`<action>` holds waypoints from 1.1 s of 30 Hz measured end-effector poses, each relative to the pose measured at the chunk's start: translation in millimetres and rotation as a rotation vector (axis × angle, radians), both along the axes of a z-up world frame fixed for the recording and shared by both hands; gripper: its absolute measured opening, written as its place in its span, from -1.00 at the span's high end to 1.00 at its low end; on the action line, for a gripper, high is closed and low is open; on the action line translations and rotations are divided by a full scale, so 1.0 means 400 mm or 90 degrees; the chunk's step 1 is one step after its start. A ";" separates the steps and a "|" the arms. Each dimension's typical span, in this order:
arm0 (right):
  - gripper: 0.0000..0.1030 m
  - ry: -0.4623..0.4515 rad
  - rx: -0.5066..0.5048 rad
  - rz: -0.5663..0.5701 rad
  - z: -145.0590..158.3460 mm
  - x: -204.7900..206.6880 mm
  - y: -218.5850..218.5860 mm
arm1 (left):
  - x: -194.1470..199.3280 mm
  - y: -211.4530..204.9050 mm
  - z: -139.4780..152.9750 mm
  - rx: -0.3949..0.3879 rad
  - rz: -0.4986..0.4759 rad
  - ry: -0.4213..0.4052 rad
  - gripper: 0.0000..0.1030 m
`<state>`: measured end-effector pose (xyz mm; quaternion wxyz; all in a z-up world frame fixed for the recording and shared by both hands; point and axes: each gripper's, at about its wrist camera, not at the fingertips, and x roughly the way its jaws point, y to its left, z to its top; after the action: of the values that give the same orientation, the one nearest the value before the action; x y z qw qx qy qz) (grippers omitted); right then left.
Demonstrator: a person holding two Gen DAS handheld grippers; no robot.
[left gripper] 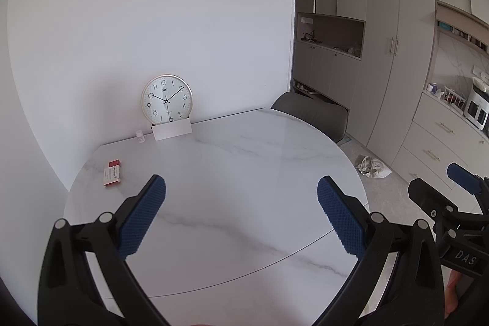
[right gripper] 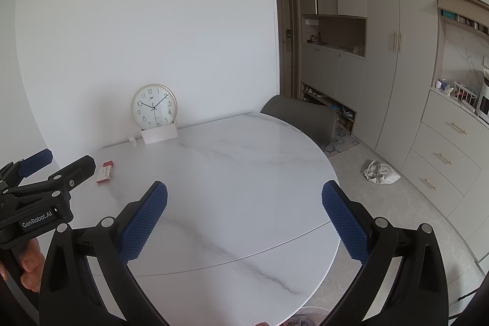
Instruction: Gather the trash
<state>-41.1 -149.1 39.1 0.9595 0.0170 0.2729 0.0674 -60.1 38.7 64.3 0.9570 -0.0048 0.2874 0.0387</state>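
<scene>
A small red and white box (left gripper: 112,172) lies at the left of the round white marble table (left gripper: 244,161); it also shows in the right wrist view (right gripper: 104,172). A crumpled white plastic bag (left gripper: 373,167) lies on the floor to the right of the table, also in the right wrist view (right gripper: 380,171). My left gripper (left gripper: 241,197) is open and empty above the near part of the table. My right gripper (right gripper: 244,202) is open and empty, beside the left one. Each gripper shows at the edge of the other's view.
A round clock (left gripper: 167,103) leans on the wall behind a white card (left gripper: 172,130), with a tiny clear cup (left gripper: 140,137) beside it. A grey chair (left gripper: 314,112) stands at the table's far right. Cabinets (right gripper: 382,51) and drawers line the right wall.
</scene>
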 end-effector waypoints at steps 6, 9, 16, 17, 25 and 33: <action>-0.95 0.000 -0.001 0.000 -0.004 -0.004 -0.006 | 0.003 -0.001 -0.001 0.001 -0.002 0.000 -0.85; -0.95 0.001 0.000 0.001 -0.004 -0.005 -0.008 | 0.001 -0.001 0.000 0.001 -0.001 0.000 -0.85; -0.95 0.002 -0.002 0.002 -0.005 -0.008 -0.014 | 0.007 -0.001 -0.002 0.002 -0.004 -0.001 -0.85; -0.95 0.002 -0.002 0.002 -0.005 -0.008 -0.014 | 0.009 0.000 -0.003 0.003 -0.005 -0.001 -0.85; -0.95 0.002 -0.003 0.002 -0.008 -0.011 -0.028 | 0.014 0.002 -0.004 0.003 -0.008 0.000 -0.85; -0.95 0.003 -0.005 0.004 -0.009 -0.014 -0.038 | 0.017 0.004 -0.006 0.002 -0.011 -0.001 -0.85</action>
<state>-46.8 -164.2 35.4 0.9587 0.0122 0.2758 0.0690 -53.2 40.4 62.0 0.9576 -0.0007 0.2864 0.0313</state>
